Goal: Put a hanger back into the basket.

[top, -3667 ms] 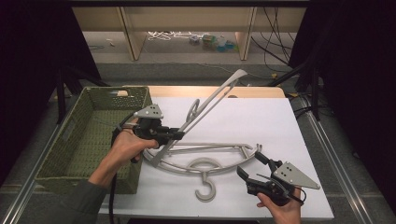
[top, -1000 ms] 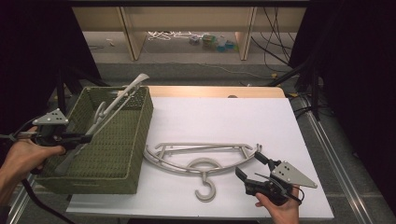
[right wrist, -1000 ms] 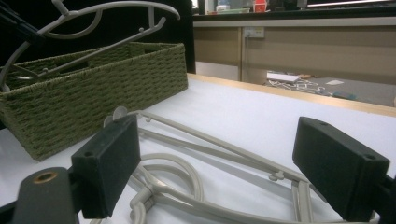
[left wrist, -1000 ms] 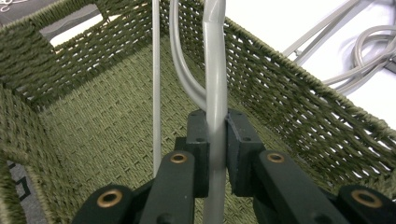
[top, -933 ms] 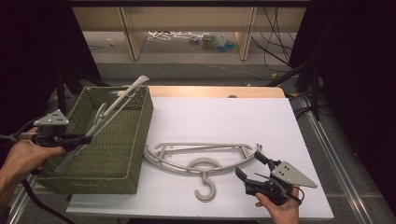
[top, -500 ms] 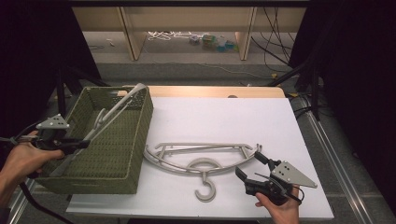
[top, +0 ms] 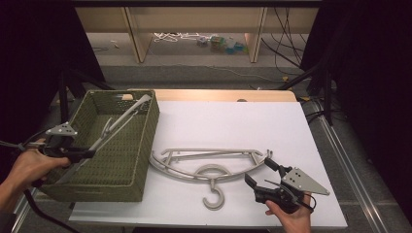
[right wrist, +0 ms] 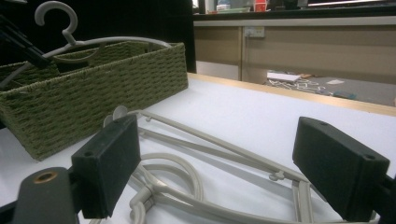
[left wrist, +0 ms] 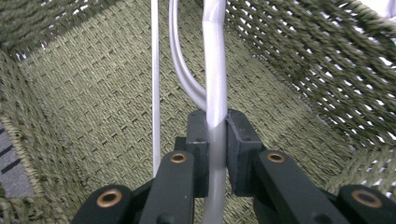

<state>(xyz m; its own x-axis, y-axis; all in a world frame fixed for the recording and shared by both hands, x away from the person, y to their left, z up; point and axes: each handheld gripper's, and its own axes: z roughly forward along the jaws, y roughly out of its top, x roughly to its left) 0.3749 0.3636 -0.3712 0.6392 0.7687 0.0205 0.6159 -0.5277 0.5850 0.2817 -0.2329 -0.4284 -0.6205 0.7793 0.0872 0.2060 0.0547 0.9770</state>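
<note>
My left gripper (top: pixel 89 154) is shut on the bar of a grey plastic hanger (top: pixel 124 119) that slants down into the green woven basket (top: pixel 148 141). In the left gripper view the jaws (left wrist: pixel 215 140) clamp that hanger (left wrist: pixel 214 65) above the basket floor (left wrist: pixel 84 93). More grey hanger parts (top: pixel 209 162) lie flat on the white table (top: pixel 233 121), hook toward the front edge. My right gripper (top: pixel 259 173) stands open just right of them, touching nothing. In the right gripper view the flat hanger (right wrist: pixel 210 140) lies between and beyond the open jaws (right wrist: pixel 224 168).
The basket (right wrist: pixel 93 98) fills the table's left end; the held hanger's hook (right wrist: pixel 60 18) rises above its rim. A wooden strip (top: pixel 214 94) runs along the table's far edge. Dark stand legs (top: pixel 320 82) rise at the far right.
The left gripper lifted one hanger off the table, carried it left over the basket, and over the last second has lowered it inside. The right gripper has not moved.
</note>
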